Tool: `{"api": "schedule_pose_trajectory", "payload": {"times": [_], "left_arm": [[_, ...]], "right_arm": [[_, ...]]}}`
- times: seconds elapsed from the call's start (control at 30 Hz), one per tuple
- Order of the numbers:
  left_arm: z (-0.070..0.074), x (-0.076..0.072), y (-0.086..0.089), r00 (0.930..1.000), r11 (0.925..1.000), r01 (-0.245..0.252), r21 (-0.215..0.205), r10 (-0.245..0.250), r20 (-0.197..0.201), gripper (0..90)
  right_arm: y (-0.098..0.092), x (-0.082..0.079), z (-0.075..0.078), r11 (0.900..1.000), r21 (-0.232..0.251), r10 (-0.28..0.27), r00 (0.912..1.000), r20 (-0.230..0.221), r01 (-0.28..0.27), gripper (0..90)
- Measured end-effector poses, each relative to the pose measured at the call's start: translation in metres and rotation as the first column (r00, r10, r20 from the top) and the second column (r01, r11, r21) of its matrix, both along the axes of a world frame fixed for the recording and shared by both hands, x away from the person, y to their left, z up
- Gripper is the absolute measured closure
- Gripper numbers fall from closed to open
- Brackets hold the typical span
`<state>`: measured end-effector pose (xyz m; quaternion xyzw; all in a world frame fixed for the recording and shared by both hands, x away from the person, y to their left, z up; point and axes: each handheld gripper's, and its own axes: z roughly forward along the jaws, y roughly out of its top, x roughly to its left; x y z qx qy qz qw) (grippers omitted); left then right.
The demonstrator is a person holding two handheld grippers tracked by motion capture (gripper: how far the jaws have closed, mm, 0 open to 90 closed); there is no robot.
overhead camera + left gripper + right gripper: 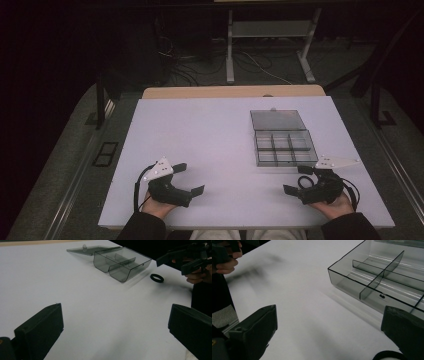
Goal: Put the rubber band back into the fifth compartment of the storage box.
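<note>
A smoky clear compartment box (pixel 286 164) sits on the right half of the white table (pixel 200 135), its lid (pixel 277 120) laid open behind it. Its compartments look empty. A small black ring (pixel 157 278) lies on the table between the box and my right gripper (pixel 297 180). In the right gripper view the ring (pixel 389 355) is at the bottom edge beside the right-hand jaw. The right gripper (pixel 329 335) is open and empty, just short of the box wall (pixel 352 282). My left gripper (pixel 190 178) rests open at the front left, nothing between its jaws (pixel 115 332).
The table's front edge runs just under both hands. A wooden board (pixel 232 91) pokes out behind the table's far edge. On the floor beyond stand a white desk frame (pixel 230 55) and loose cables (pixel 190 65). Dark stands flank the table.
</note>
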<state>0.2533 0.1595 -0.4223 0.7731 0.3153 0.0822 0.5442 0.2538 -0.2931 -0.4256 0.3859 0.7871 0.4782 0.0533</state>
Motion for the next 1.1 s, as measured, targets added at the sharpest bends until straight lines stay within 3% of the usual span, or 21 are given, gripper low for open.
{"api": "schedule_pose_trajectory", "payload": {"times": [1.1], "left_arm": [[-0.0010, -0.0037, -0.0011, 1.0000, 0.9996, 0.001, 0.027, -0.001, -0.003, 0.0]], "right_arm": [[0.0026, 0.0013, 0.0082, 0.999, -0.028, 0.035, 0.9992, -0.018, -0.036, 0.4]]}}
